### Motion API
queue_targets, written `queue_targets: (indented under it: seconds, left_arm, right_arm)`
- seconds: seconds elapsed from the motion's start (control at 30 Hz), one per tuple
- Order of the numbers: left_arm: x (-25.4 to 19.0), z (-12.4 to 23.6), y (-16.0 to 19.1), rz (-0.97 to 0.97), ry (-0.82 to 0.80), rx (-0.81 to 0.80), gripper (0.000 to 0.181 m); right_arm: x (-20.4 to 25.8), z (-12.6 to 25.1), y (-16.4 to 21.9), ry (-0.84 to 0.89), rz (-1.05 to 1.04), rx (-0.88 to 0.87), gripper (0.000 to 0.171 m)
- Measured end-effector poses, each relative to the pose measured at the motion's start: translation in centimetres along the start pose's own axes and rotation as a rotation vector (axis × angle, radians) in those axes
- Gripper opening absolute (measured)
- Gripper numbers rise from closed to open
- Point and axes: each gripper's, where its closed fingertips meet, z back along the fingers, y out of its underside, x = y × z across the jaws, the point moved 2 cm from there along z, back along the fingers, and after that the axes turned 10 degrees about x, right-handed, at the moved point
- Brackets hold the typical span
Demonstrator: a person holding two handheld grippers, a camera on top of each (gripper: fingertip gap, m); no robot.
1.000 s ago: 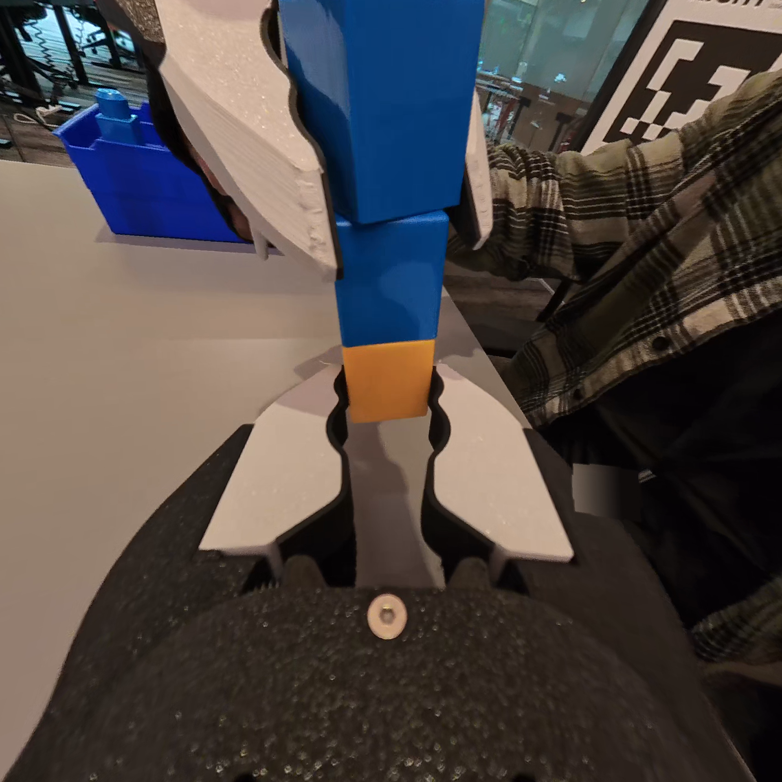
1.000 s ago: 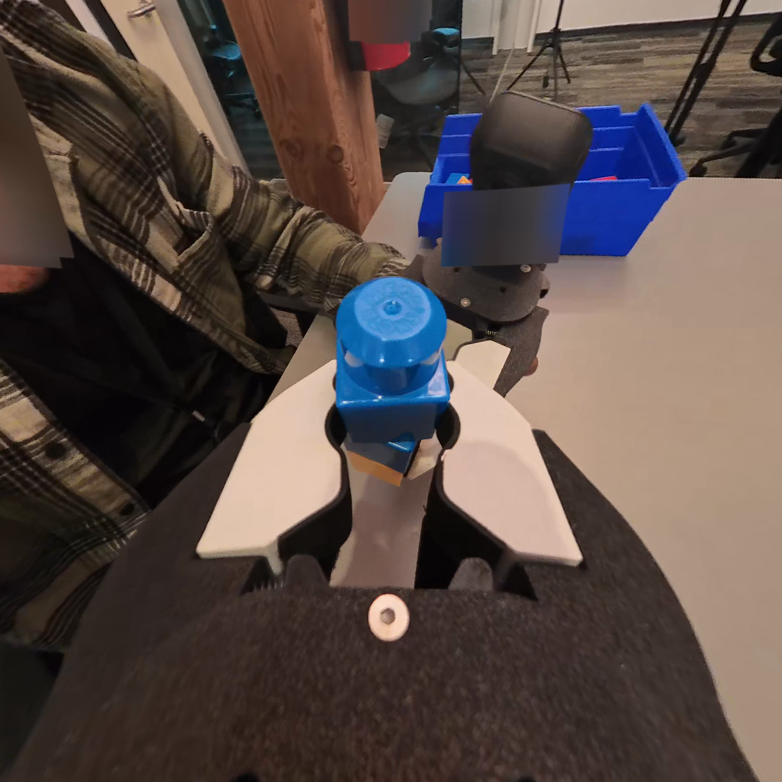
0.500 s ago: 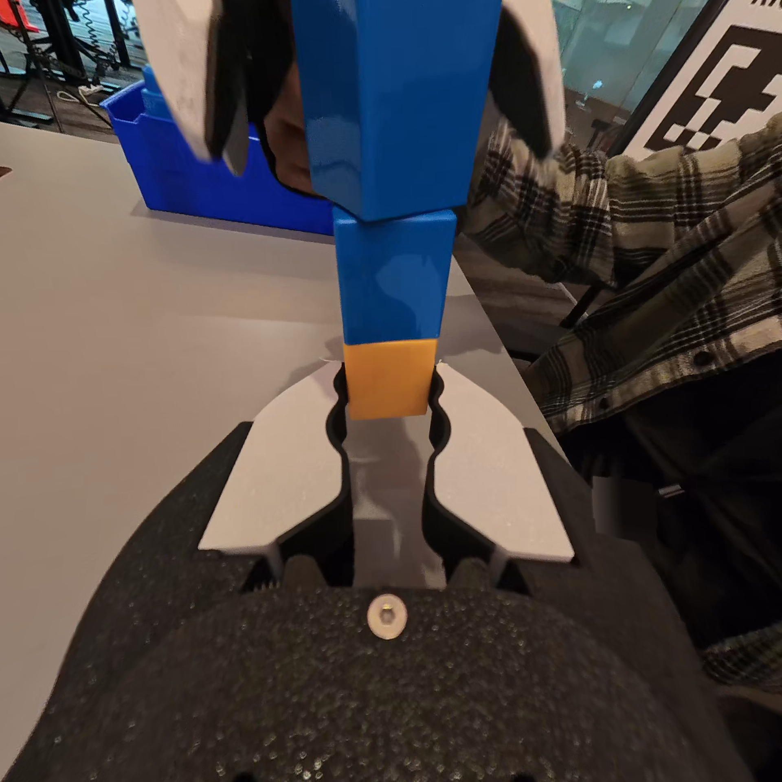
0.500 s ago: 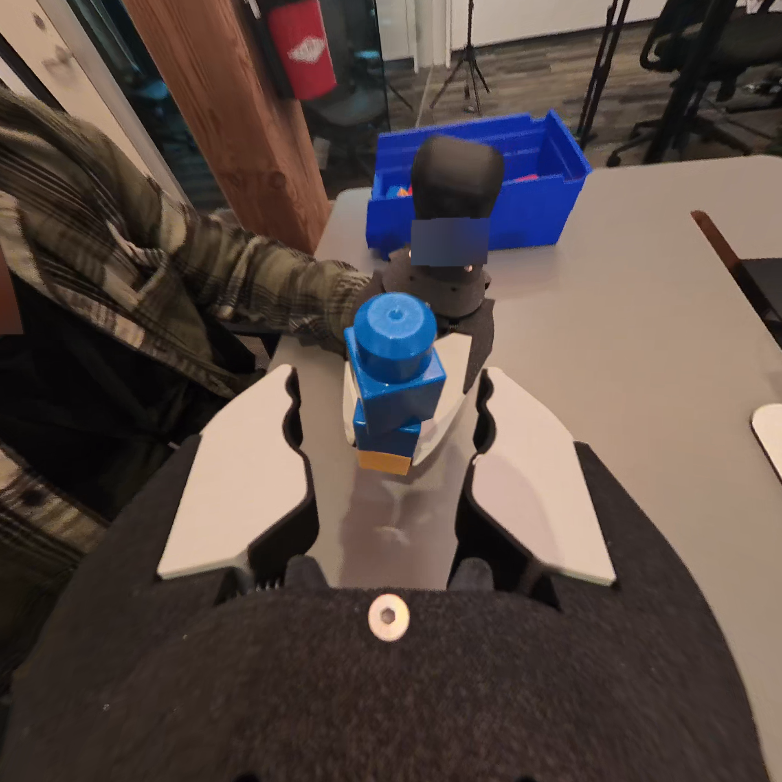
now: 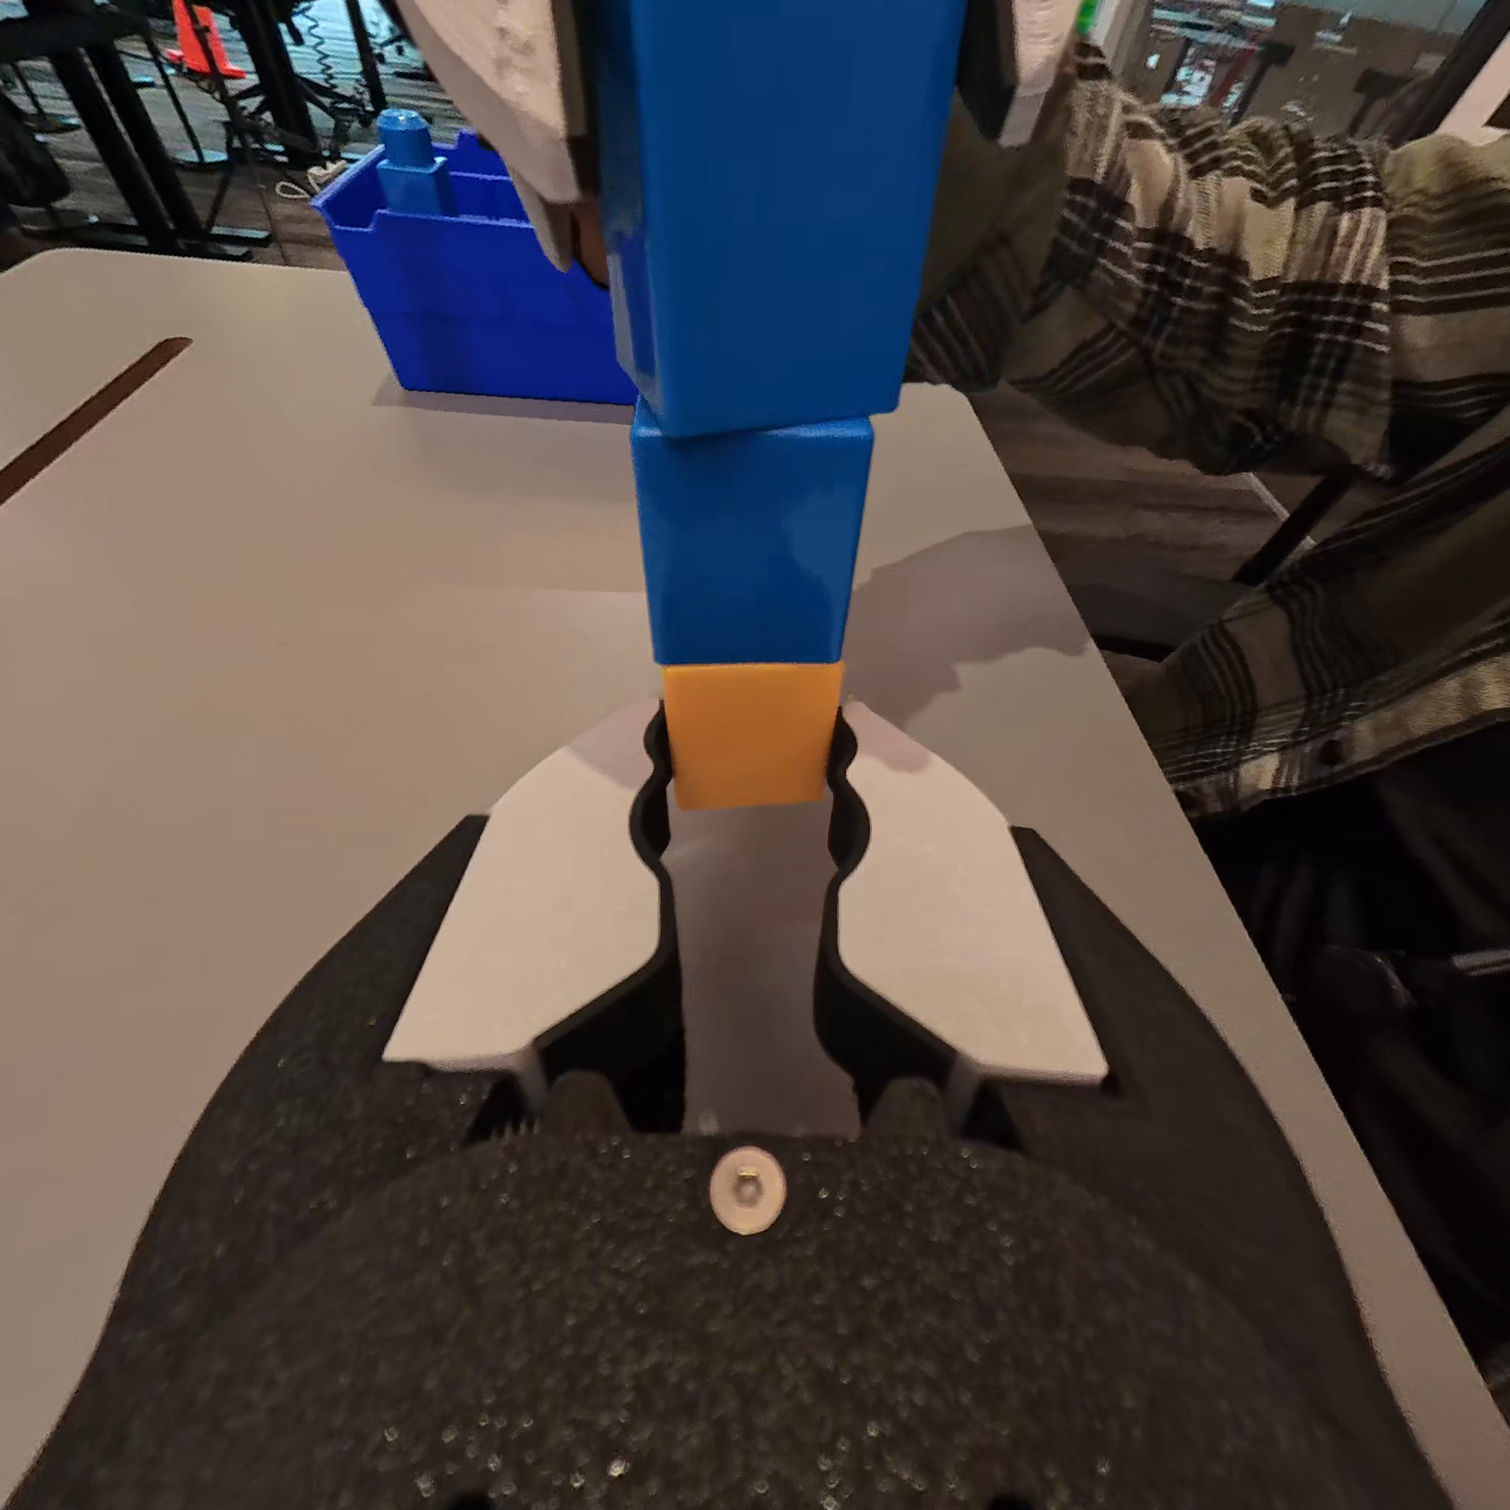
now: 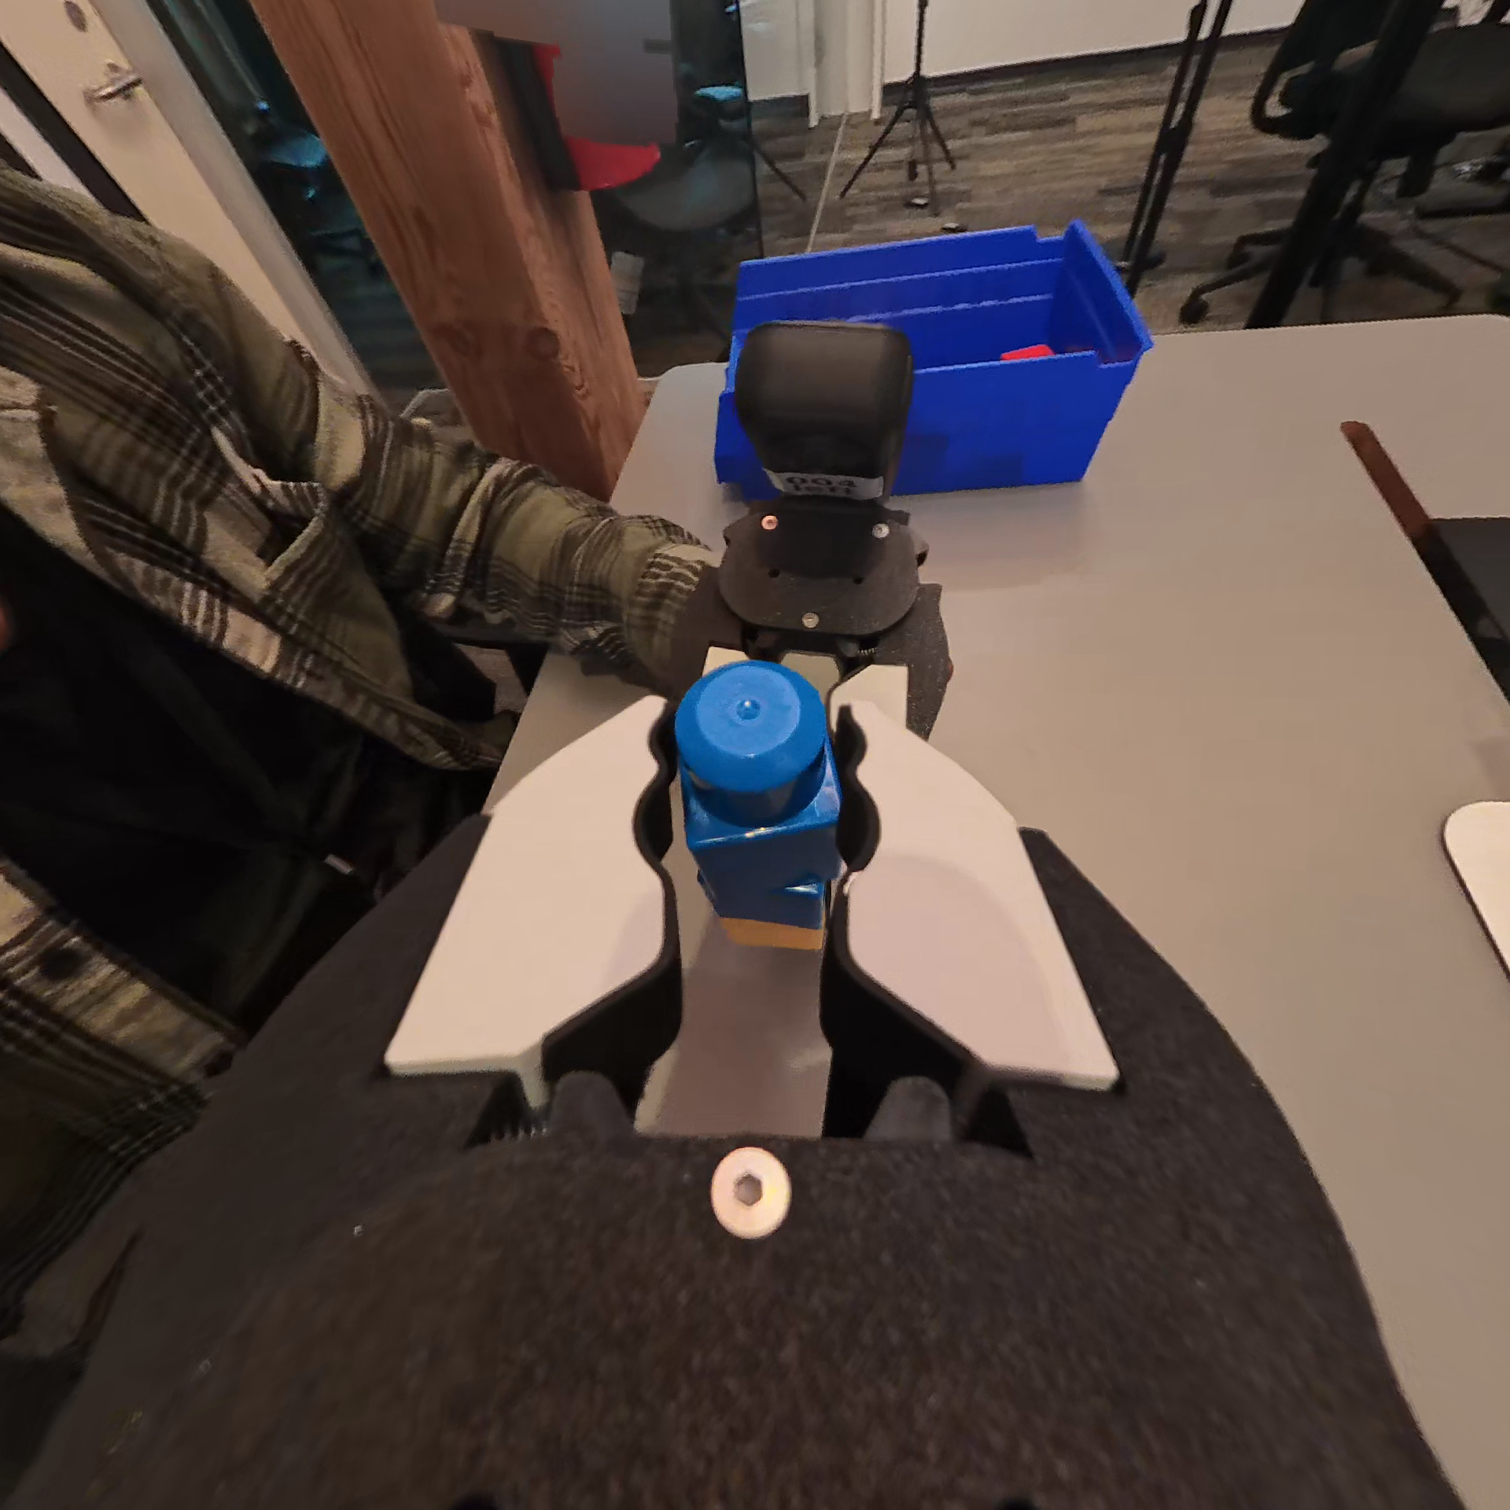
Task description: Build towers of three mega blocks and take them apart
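Note:
A three-block tower stands on the grey table (image 5: pixel 286 613): an orange block (image 5: pixel 748 735) at the bottom, a blue block (image 5: pixel 748 539) in the middle and a second blue block (image 5: pixel 776 204) on top. My left gripper (image 5: pixel 748 756) is shut on the orange block, with both pads against its sides. My right gripper (image 6: pixel 756 805) comes from above and is shut on the top blue block (image 6: pixel 748 735). Its white fingers (image 5: pixel 507 98) flank that block in the left wrist view. The orange block (image 6: pixel 772 931) shows below in the right wrist view.
A blue bin (image 5: pixel 482 327) stands at the table's far end, with a blue block (image 5: pixel 408 163) upright in it and a red piece (image 6: pixel 1029 353). A person's plaid sleeve (image 6: pixel 368 523) lies along the table edge. A wooden post (image 6: pixel 457 245) stands behind. A white object (image 6: pixel 1479 866) lies at the right. One gripper's finger ends stand about 10 centimeters off the other's. Left tips and right tips are each some 35 centimeters from the white object (image 6: pixel 1479 866).
My right gripper let go of the top blue block, opened wide and drew back, then came down and shut on it once more. My left gripper kept hold of the orange block.

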Motion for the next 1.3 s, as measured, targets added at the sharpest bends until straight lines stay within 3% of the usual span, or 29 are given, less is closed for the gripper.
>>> queue_targets:
  seconds: [0.37, 0.67, 0.8, 0.9, 0.97, 1.13, 1.23, 1.3]
  left_arm:
    - [1.2, 0.3, -0.3, 0.003, -0.127, -0.014, 0.035]
    - [0.4, 0.4, -0.6, 0.067, 0.060, -0.076, 0.037]
    - [0.7, 0.5, -0.5, 0.152, 0.150, -0.109, 0.046]
    - [1.3, 0.5, 0.2, 0.143, 0.104, -0.076, 0.067]
    - [1.5, 0.7, 0.0, 0.120, 0.067, -0.078, 0.070]
    - [2.3, 0.0, 0.0, 0.088, -0.028, -0.056, 0.068]
    - [2.2, -0.4, 0.1, 0.059, -0.039, -0.056, 0.038]
    - [2.4, -0.6, 0.4, 0.046, -0.059, -0.057, 0.037]
  right_arm:
    - [-0.8, 0.4, -0.2, 0.095, -0.026, -0.074, 0.037]
    - [-0.5, 0.5, -0.3, 0.036, 0.001, -0.065, 0.036]
    - [-0.7, 0.0, 0.1, 0.060, 0.019, -0.039, 0.036]
    - [-1.4, -0.3, 1.0, 0.068, -0.007, -0.050, 0.035]
    - [-1.9, -0.5, 1.6, 0.081, -0.020, -0.048, 0.035]
    - [-2.4, -1.9, 2.4, 0.063, -0.036, -0.056, 0.035]
    - [-2.5, -2.6, 2.6, 0.059, -0.042, -0.061, 0.035]
    - [-2.6, -2.8, 2.9, 0.074, -0.048, -0.062, 0.036]
